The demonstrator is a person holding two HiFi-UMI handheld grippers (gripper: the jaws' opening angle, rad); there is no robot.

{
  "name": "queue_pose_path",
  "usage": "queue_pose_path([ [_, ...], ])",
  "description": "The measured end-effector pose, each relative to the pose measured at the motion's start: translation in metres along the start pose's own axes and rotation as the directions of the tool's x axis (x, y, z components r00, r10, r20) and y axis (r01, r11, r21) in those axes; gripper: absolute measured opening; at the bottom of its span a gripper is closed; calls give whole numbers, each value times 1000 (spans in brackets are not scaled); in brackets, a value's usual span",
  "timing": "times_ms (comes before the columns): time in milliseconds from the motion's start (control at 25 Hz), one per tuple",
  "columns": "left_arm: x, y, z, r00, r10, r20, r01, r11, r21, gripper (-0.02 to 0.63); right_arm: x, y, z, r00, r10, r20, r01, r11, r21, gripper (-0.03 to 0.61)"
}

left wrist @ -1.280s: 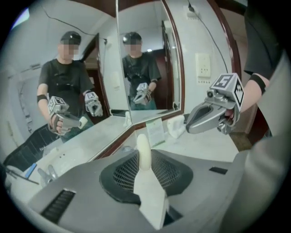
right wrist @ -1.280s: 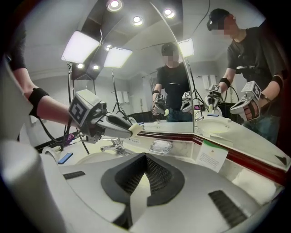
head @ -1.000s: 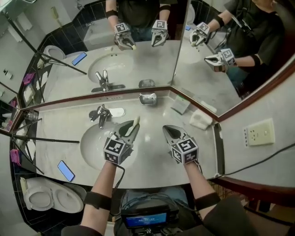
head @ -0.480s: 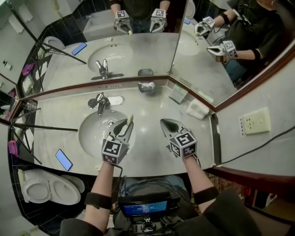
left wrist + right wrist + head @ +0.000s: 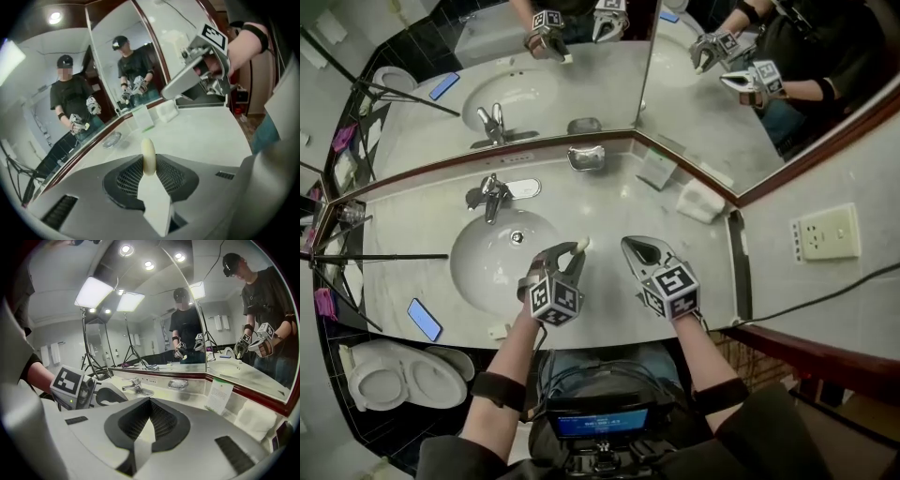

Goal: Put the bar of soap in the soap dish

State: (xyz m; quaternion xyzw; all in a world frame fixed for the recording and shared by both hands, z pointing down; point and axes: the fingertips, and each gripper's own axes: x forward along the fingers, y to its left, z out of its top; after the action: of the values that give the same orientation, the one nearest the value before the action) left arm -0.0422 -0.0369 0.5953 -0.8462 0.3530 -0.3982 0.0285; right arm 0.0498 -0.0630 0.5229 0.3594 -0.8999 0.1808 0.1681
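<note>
A pale cream bar of soap (image 5: 583, 243) stands on edge between the jaws of my left gripper (image 5: 576, 250), which is shut on it over the counter at the right rim of the sink. In the left gripper view the soap (image 5: 148, 157) sticks up past the fingertips. The metal soap dish (image 5: 586, 157) sits at the foot of the mirror, well beyond both grippers, and shows small in the gripper views (image 5: 111, 139) (image 5: 178, 384). My right gripper (image 5: 630, 245) hovers beside the left one, shut and with nothing in it (image 5: 149, 411).
The sink basin (image 5: 492, 262) and chrome faucet (image 5: 490, 198) lie to the left. A standing card (image 5: 656, 169) and a folded white towel (image 5: 699, 200) sit at the back right corner. A blue phone (image 5: 424, 320) lies at the counter's front left. Mirrors back the counter.
My left gripper has dropped lower and come nearer the counter's front edge, rolling as it went, still holding the soap. The right gripper has shifted only a little.
</note>
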Motion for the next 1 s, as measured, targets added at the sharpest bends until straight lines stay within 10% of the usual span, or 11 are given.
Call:
queue_pose_path([
  [560,88,-45,-80,962,-42,-270,116,958,263,89,21,4,-44,998,15,-64,-13,1000,24,17],
  [1000,104,-57,-91,948,-78,-309,158,957,245,103,14,-4,-50,997,-9,-73,11,1000,29,17],
])
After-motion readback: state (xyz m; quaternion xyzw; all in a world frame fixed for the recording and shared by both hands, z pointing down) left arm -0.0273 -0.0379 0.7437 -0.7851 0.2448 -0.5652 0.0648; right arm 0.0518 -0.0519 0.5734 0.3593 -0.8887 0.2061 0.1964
